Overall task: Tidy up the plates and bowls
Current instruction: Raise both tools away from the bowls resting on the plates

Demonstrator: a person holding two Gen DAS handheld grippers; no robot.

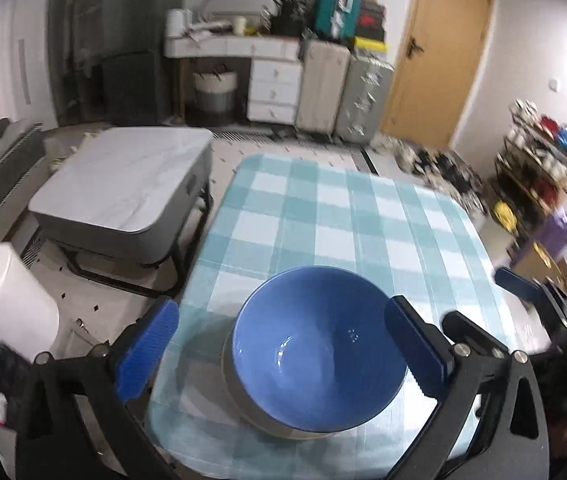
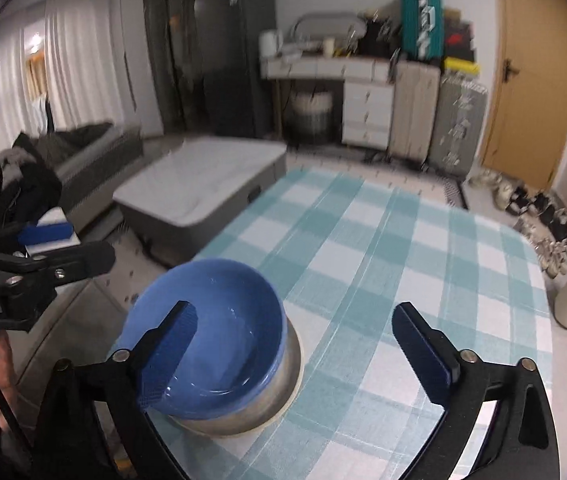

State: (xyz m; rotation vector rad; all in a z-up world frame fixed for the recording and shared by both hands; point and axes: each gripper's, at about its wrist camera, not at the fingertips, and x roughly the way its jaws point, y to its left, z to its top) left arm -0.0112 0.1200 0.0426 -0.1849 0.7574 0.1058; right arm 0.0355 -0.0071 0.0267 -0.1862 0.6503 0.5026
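Blue bowl [image 1: 315, 364], nested in a grey bowl [image 1: 239, 396] on the checked tablecloth [image 1: 323, 216], sits between my left gripper's [image 1: 283, 356] wide-apart jaws, untouched. Right view: my right gripper [image 2: 303, 356] gapes empty, bowl beyond its left finger [image 2: 167, 356].

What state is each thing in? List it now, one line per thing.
Glossy blue ceramic bowl: upright, empty, nested on top of the stack, not gripped.
Grey bowl beneath it: upright, resting on the cloth, carrying the blue bowl.
Teal-and-white checked tablecloth: spread flat.
Left gripper: open, holding nothing.
Right gripper: open, holding nothing.
Wooden door: closed.
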